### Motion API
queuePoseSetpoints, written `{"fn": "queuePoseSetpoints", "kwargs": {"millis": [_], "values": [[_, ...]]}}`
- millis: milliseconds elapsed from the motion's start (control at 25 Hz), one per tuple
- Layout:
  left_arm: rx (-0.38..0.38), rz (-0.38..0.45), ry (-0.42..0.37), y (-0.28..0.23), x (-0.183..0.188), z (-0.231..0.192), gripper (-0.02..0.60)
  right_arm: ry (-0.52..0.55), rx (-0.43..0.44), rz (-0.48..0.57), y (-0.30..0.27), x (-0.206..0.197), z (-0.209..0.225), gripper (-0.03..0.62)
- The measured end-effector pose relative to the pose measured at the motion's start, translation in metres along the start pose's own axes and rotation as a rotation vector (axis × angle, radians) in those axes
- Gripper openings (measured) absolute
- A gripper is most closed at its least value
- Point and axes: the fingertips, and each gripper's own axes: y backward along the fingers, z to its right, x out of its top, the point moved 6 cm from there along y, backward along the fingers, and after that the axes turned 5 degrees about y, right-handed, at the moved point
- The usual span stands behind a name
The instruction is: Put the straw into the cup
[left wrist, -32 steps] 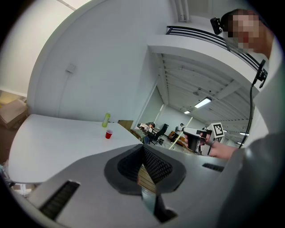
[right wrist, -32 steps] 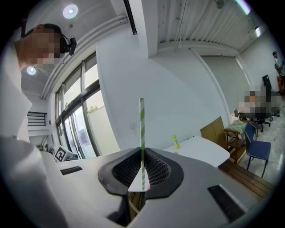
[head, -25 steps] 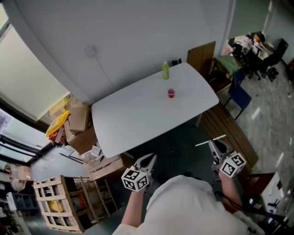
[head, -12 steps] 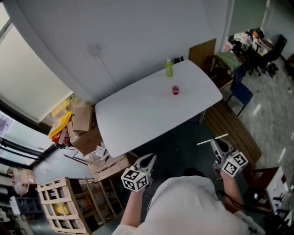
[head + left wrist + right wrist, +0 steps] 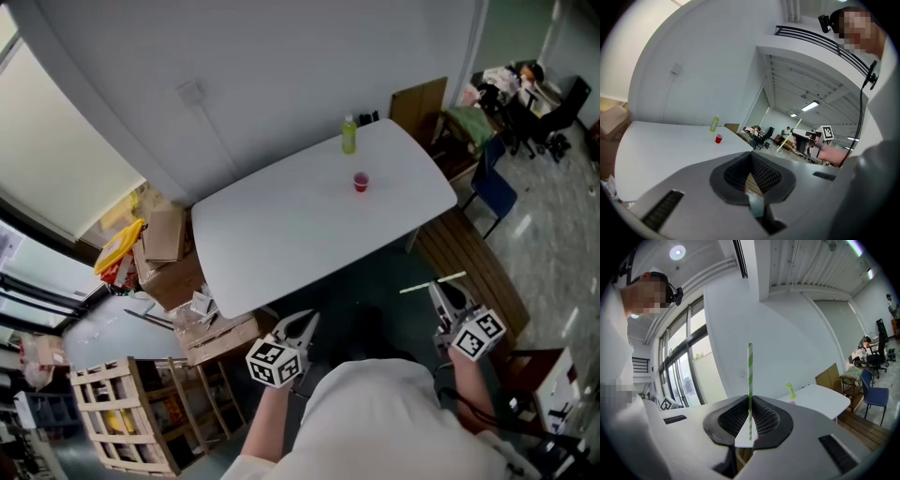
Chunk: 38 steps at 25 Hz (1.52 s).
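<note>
Your right gripper (image 5: 750, 420) has its jaws pinching the green-and-white striped paper straw (image 5: 750, 380), which stands upright in that gripper's view. Your left gripper (image 5: 751, 161) has its jaws pressed together on nothing. The small red plastic cup (image 5: 361, 182) stands on the white desk (image 5: 281, 234), well apart from both grippers and near a green bottle (image 5: 349, 134).

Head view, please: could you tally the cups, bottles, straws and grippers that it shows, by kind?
cup: 1
bottle: 1
straw: 1
grippers: 2, the left gripper and the right gripper
Total: 5
</note>
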Motion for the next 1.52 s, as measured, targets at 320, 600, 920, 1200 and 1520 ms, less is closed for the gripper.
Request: {"fn": "queuePoseSetpoints", "kwargs": {"millis": [320, 600, 920, 1200, 1520], "values": [[0.035, 0.019, 0.008, -0.027, 0.017, -0.003, 0.002, -0.007, 0.055, -0.006, -0.036, 0.01, 0.036, 0.048], [0.072, 0.019, 0.018, -0.064, 0.036, -0.008, 0.002, -0.005, 0.101, -0.034, -0.07, 0.017, 0.074, 0.048], [0.117, 0.025, 0.036, -0.111, 0.054, -0.01, 0.002, -0.01, 0.142, -0.05, -0.105, 0.027, 0.126, 0.048], [0.148, 0.038, 0.041, -0.143, 0.06, -0.005, 0.002, 0.003, 0.183, -0.08, -0.124, 0.033, 0.162, 0.048], [0.161, 0.043, 0.041, -0.166, 0.066, -0.002, 0.002, 0.015, 0.203, -0.1, -0.135, 0.038, 0.186, 0.048]]}}
